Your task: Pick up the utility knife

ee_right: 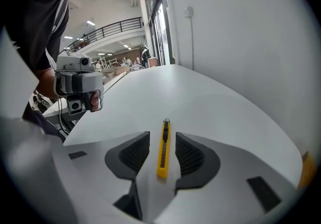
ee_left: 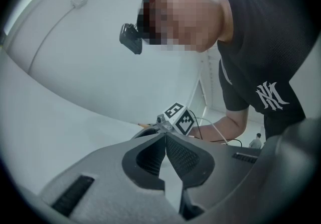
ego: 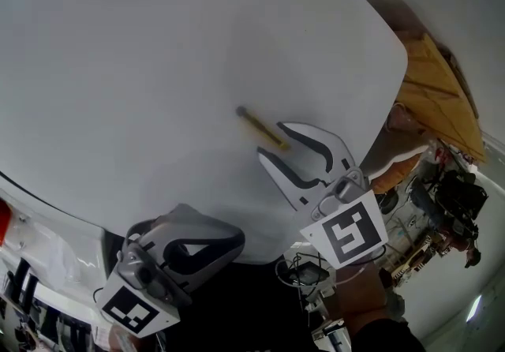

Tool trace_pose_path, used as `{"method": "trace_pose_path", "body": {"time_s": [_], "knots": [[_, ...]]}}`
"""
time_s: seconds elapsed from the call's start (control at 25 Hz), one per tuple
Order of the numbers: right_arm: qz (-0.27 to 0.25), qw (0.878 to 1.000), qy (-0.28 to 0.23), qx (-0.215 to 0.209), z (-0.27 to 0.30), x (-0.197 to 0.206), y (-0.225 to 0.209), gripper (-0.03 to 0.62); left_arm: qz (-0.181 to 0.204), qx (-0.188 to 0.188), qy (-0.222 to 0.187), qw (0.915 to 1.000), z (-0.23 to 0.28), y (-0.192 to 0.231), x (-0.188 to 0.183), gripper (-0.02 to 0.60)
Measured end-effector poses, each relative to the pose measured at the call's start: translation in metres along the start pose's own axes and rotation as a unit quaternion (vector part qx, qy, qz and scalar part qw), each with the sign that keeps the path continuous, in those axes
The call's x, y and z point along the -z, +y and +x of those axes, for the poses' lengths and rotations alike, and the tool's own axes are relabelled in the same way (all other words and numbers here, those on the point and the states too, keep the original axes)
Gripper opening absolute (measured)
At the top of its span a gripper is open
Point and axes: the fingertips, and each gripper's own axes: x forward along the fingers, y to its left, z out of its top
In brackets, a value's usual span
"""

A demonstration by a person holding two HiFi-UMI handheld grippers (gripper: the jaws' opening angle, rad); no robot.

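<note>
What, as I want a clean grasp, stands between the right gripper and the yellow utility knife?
Nothing visible. The yellow plastic utility knife lies on the white table, between the open jaws of the right gripper, untouched by either pad.

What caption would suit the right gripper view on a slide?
Right hand-held gripper, jaws open, straddling the yellow knife lying on the white table, not yet gripping it.

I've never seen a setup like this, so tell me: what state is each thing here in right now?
utility knife: lying flat on the table, not gripped.
right gripper: open, one jaw on either side of the utility knife.
left gripper: shut, empty.
</note>
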Motion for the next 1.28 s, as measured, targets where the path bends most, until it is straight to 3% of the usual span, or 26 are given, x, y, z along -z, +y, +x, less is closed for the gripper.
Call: {"method": "trace_pose_path", "body": {"time_s": [0.64,0.88,1.28], "knots": [[-0.001,1.000,0.023,0.002,0.012,0.009,0.002,0.143,0.011,0.009,-0.006,0.9999,0.001,-0.006,-0.007,0.006],[-0.025,0.999,0.040,0.020,0.014,0.010,0.003,0.080,0.011,0.007,-0.003,0.9999,-0.005,-0.007,-0.005,0.006],[-0.036,0.998,0.046,0.024,0.010,0.014,-0.005,0.055,0.010,0.009,-0.003,0.9999,0.006,-0.006,-0.002,0.006]]}}
